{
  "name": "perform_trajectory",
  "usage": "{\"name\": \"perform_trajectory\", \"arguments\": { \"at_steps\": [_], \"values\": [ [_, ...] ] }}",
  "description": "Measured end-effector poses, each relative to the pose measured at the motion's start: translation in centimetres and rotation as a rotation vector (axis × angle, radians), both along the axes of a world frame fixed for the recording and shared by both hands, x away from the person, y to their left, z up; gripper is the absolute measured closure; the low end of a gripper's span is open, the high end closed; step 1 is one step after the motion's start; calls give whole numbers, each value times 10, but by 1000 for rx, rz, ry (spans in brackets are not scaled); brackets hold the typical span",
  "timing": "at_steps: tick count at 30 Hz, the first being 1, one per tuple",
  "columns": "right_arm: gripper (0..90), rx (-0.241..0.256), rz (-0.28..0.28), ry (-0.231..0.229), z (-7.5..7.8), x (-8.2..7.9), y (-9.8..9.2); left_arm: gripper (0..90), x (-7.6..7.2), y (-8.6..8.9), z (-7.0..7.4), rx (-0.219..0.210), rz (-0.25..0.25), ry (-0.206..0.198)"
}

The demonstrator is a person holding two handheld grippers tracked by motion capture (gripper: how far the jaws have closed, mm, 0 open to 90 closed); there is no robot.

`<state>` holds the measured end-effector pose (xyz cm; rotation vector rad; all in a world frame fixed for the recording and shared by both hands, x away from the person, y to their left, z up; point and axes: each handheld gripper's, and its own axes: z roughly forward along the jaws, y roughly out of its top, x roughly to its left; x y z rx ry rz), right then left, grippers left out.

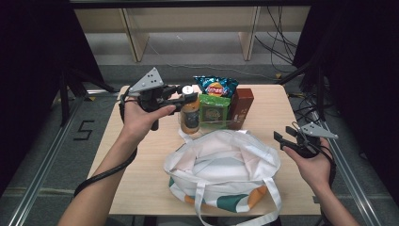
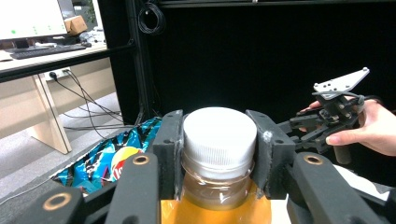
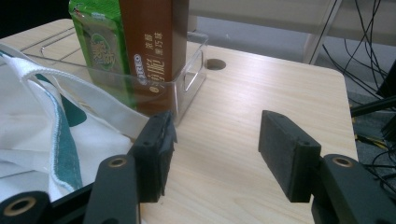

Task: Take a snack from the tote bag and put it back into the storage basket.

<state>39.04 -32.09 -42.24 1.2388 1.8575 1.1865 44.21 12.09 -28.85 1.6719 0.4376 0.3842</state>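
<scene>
Left gripper (image 2: pixel 219 154) fingers (image 2: pixel 169 149) clamped on white cap of bottle (image 1: pixel 190 115), high grip for straight lift. Bottle at rear of surface (image 1: pixel 141 155), left of snack row, behind tote bag (image 1: pixel 221 165). Right gripper (image 3: pixel 215 154) fingers (image 3: pixel 287 158) spread wide, holding nothing, beside bag's right edge, probably to steady it. Bag mouth gaping for loading.

On the wooden table (image 1: pixel 141 155) we see a blue chip bag (image 1: pixel 216 86), a green packet (image 1: pixel 214 109) and a brown carton (image 1: pixel 241 107) standing in a clear bin (image 3: pixel 189 86), with a white tote bag (image 1: pixel 221 165) lying open in front.
</scene>
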Motion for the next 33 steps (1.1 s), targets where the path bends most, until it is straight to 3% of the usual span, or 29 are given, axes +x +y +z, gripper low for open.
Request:
{"name": "perform_trajectory", "arguments": {
  "at_steps": [3, 12, 16, 19, 27, 29, 33],
  "values": [
    [458, -15, 20, -5, 0, 1, -1, 589, 2, 0, -1, 6, -1, -4],
    [457, 7, 2, 4, 1, -1, 1, 589, 7, 1, -7, 9, -6, 5],
    [457, -23, 14, 8, 1, -1, -1, 589, 10, 0, -9, 2, -6, 10],
    [457, 1, 5, 17, 2, -2, 1, 589, 12, -1, -10, 9, -5, 10],
    [457, -32, 27, -9, 0, 0, -2, 589, 20, -1, -14, 7, -2, 22],
    [457, -36, 7, -9, 1, 0, -2, 589, 22, -1, -15, 4, -2, 24],
    [457, 5, -7, 8, 1, -3, 1, 589, 26, 0, -16, 6, -5, 28]
  ]
}}
